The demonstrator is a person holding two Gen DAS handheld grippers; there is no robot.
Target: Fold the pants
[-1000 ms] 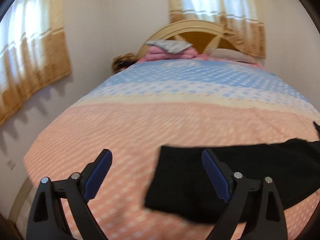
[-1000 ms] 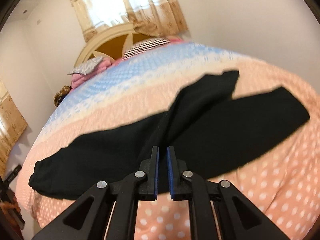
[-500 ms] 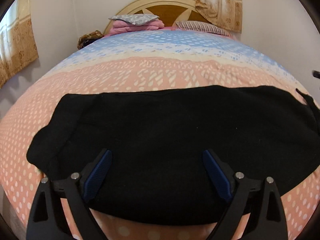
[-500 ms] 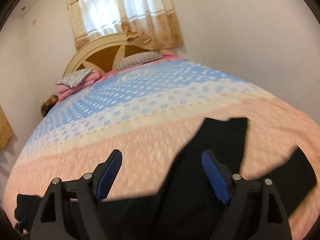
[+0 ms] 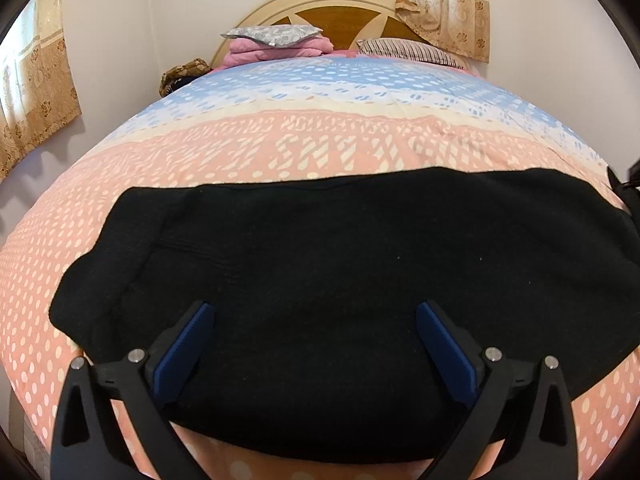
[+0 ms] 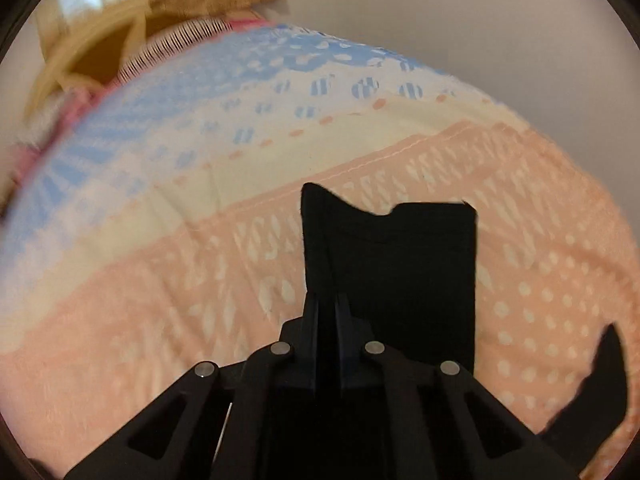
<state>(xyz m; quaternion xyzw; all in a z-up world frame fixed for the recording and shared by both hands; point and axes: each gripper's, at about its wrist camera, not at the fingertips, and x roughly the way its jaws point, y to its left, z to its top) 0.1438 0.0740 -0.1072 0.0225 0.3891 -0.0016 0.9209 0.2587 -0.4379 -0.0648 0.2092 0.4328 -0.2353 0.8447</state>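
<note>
- Blue-padded fingers [image 5: 184, 344] of the left gripper [image 5: 314, 344] stand spread wide, pinching nothing; they hover over the near part of the pants [image 5: 340, 280].
- Right gripper [image 6: 328, 320]: jaws pressed together on a fold of the pants [image 6: 400, 272], the black cloth rising between the fingers and standing up ahead of them (this view is motion-blurred).
- Pants: black, lying across the near, pink part of the bedspread [image 5: 320, 148]; in the left wrist view they stretch from left to right, with one end reaching the right edge of the picture.
- Bedspread: pink with pale dots near, then a cream band, then blue toward the headboard [image 5: 332, 12].
- Far end: a striped pillow [image 5: 408, 50] and a grey cushion [image 5: 272, 34] on folded pink bedding [image 5: 280, 50].
- Curtains [image 5: 444, 4] hang behind the headboard.
</note>
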